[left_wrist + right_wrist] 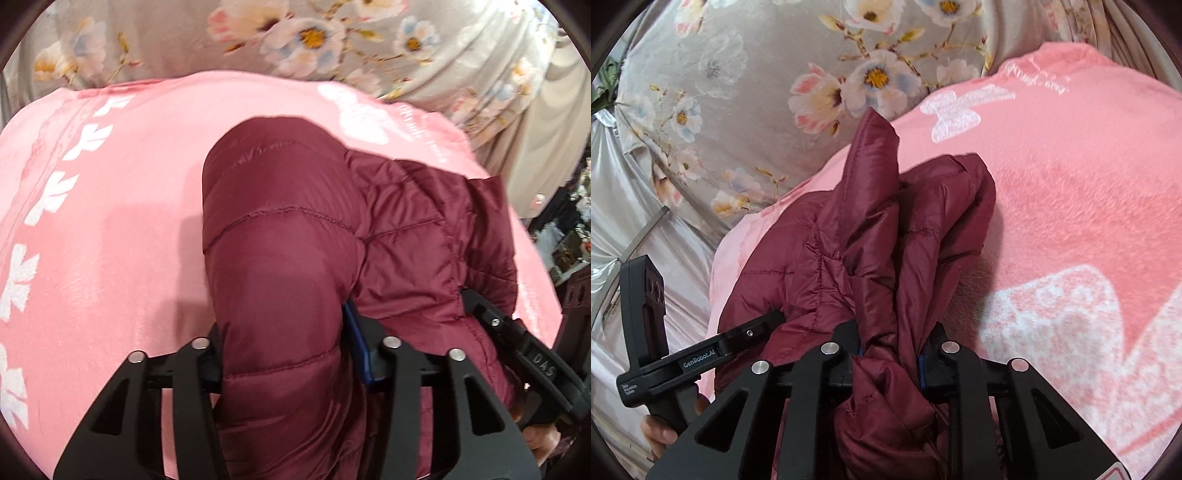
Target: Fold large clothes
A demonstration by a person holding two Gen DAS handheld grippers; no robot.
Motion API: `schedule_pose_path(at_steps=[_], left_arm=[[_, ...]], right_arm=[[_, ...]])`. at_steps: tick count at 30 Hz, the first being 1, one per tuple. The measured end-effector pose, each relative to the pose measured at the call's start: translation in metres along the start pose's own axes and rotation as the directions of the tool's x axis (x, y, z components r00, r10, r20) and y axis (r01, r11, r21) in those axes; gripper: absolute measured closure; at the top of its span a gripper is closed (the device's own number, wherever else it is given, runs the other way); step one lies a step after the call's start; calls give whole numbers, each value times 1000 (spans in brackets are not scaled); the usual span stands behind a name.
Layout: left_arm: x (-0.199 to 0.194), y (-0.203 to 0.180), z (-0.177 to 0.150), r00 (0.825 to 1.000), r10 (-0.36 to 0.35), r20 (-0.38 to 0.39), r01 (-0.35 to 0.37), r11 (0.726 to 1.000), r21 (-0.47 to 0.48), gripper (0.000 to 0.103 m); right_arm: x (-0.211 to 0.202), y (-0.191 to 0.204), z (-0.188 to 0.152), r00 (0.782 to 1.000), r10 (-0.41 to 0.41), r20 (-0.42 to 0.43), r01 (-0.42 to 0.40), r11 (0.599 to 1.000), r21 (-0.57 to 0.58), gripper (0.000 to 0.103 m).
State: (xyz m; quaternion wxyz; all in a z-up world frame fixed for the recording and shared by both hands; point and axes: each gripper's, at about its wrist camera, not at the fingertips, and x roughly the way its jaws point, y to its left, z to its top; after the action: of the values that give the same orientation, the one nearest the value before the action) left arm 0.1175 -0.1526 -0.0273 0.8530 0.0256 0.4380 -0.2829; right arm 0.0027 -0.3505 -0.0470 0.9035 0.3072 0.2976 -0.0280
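maroon quilted puffer jacket [288, 258], bunched up, lying on pink blanket [110, 221]

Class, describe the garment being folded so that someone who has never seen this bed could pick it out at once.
Start at the pink blanket with white prints, spread below the grey floral bedding. On it lies the puffer jacket, gripped by both the left tongs and right tongs. It alone is dark maroon, shiny and quilted in stitched panels.
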Motion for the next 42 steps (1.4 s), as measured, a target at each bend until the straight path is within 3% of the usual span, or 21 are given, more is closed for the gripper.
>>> schedule_pose_path(at_steps=[10, 19, 32, 42], left_arm=[[-64, -43, 6, 988, -57, 142, 43, 994, 99, 61], [-114, -58, 12, 963, -79, 258, 36, 985, 167, 61], [-157, -20, 26, 926, -38, 374, -16, 990, 138, 61], [-169, 41, 43, 891, 35, 452, -98, 988, 118, 61]], right_arm=[[-77, 22, 4, 986, -3, 166, 11, 999, -46, 84], [-115, 59, 12, 958, -18, 288, 61, 988, -139, 84], [-103, 115, 26, 948, 43, 314, 31, 974, -227, 84], [-53, 169, 34, 951, 118, 284, -25, 950, -311, 84]])
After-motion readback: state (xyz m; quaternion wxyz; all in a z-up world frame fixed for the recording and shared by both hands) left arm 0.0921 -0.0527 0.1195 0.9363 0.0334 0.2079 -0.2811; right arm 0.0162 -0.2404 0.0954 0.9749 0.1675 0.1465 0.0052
